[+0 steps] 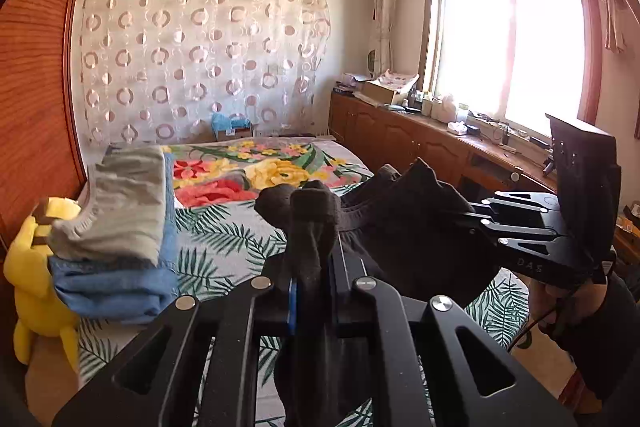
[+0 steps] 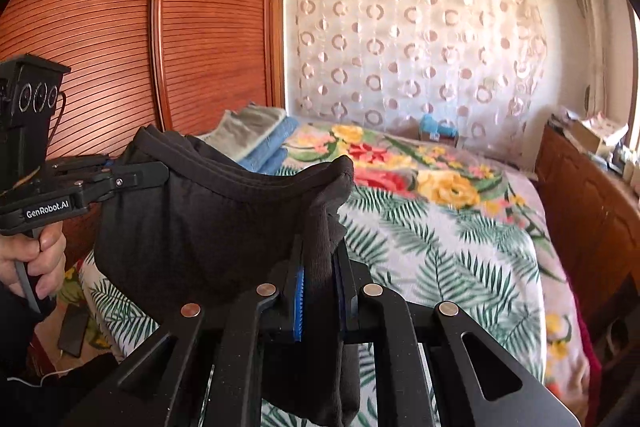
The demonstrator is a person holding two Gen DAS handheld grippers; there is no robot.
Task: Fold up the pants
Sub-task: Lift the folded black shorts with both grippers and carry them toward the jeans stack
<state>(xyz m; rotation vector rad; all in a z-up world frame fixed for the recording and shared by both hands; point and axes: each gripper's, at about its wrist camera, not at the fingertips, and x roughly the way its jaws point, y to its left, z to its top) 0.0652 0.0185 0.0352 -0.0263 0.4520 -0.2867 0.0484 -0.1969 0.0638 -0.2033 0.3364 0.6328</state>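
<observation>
A pair of black pants (image 1: 404, 227) hangs in the air above the bed, held by its waistband between both grippers. My left gripper (image 1: 316, 263) is shut on one end of the waistband, with fabric bunched up between its fingers. My right gripper (image 2: 320, 267) is shut on the other end of the pants (image 2: 200, 223). In the left wrist view the right gripper (image 1: 472, 215) is at the right, clamped on the cloth. In the right wrist view the left gripper (image 2: 160, 169) is at the left, clamped on the waistband. The legs hang down out of sight.
The bed (image 2: 460, 239) has a leaf and flower print cover. A stack of folded clothes, grey on blue (image 1: 116, 227), lies at its left side beside a yellow plush toy (image 1: 36, 267). A wooden wardrobe (image 2: 140, 39) stands at the left, and a low wooden cabinet (image 1: 420, 143) under the window at the right.
</observation>
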